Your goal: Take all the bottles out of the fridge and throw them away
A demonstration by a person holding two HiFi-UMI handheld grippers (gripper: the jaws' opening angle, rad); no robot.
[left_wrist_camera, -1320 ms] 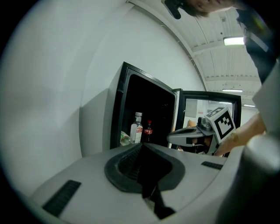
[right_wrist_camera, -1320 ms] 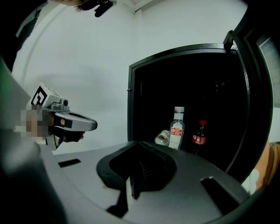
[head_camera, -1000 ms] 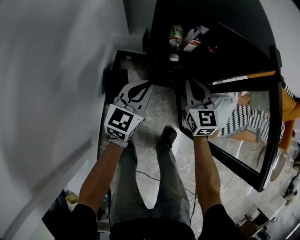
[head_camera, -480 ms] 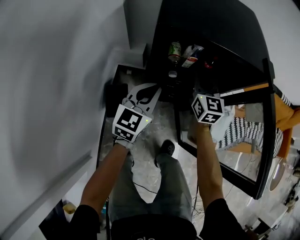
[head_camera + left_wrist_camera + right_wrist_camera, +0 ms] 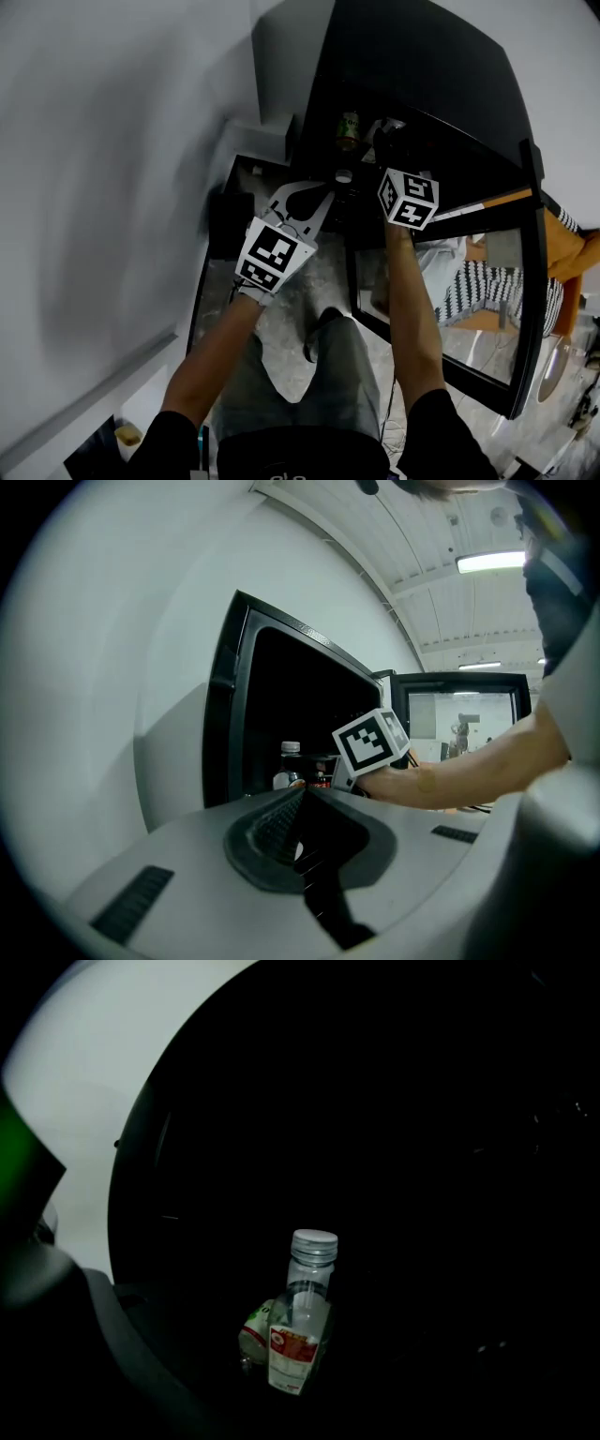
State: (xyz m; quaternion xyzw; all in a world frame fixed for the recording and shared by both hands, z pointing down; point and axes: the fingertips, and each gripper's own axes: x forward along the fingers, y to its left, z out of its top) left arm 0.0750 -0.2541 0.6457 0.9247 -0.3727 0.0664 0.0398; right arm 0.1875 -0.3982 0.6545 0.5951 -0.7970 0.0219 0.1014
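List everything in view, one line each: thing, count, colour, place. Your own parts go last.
Fridge: one, black, straight ahead, dark inside.
Fridge door: one, black frame with glass, swung open at the right.
Red-and-white-label bottle: one, clear with a white cap, upright in the fridge.
Green-label bottle: one, clear, beside it in the fridge.
Wall: one, white, left of the fridge.
Floor: grey, underfoot.
Forearms: two, bare.
Left tongs: one, grey-white, shut and empty, outside the fridge.
Right tongs: one, inside the fridge facing the bottles; jaws have just been opening, nothing between them.
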